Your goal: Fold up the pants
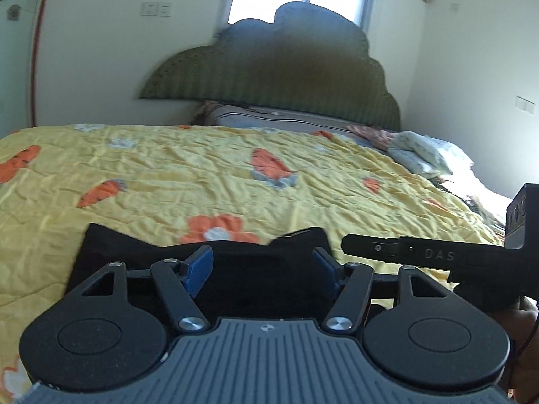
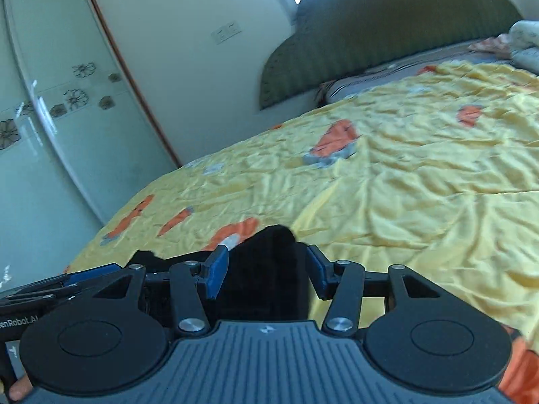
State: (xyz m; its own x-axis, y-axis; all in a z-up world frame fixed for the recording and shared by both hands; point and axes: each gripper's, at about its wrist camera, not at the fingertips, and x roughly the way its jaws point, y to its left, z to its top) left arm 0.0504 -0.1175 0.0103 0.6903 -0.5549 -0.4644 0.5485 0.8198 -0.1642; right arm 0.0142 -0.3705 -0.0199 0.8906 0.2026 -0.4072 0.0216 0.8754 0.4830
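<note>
Right now both tools sit low at the near edge of the bed (image 1: 209,175), side by side; the black pants (image 1: 134,249) lie bunched on the yellow bedspread there. The left tool (image 1: 262,266) has its blue pads spread wide with dark cloth between them, not pinched; the right tool (image 2: 266,269) is likewise spread around a raised hump of fabric. I'd judge this the moment before a grasp; next, both must close on an edge and lift together.
</note>
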